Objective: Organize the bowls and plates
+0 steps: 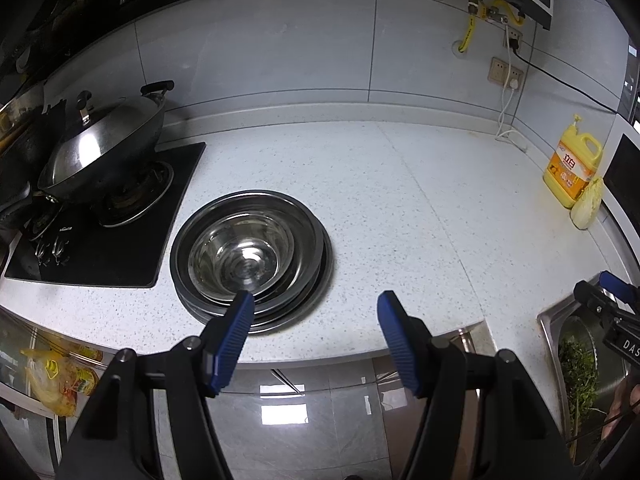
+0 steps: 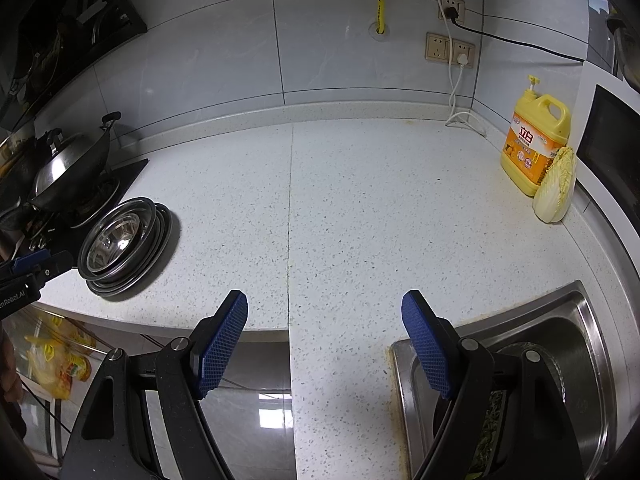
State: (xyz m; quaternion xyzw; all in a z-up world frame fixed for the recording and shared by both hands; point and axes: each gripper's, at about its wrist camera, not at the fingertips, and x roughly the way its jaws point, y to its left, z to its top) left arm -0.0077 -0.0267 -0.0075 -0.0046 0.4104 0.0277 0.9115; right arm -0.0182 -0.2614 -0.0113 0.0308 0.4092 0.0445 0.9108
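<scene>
Speckled countertop (image 2: 360,208) | detergent jug (image 2: 534,144) — label possibly "立白" | both grippers' jaws apart — empty

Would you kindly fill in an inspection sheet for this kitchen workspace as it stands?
Surface: white speckled countertop, bare across the middle.
Job's things: stack of steel plates and bowls, nested, beside the stove.
Clutter: yellow detergent jug with a cabbage leaning by it at the right; lidded wok on the burner.
Grippers: left gripper open and empty, near the stack; right gripper open and empty, above the counter edge.
Cables: black cable and white cable plugged into wall sockets.
Surroundings: steel sink at the right holding greens; grey tiled wall.
</scene>
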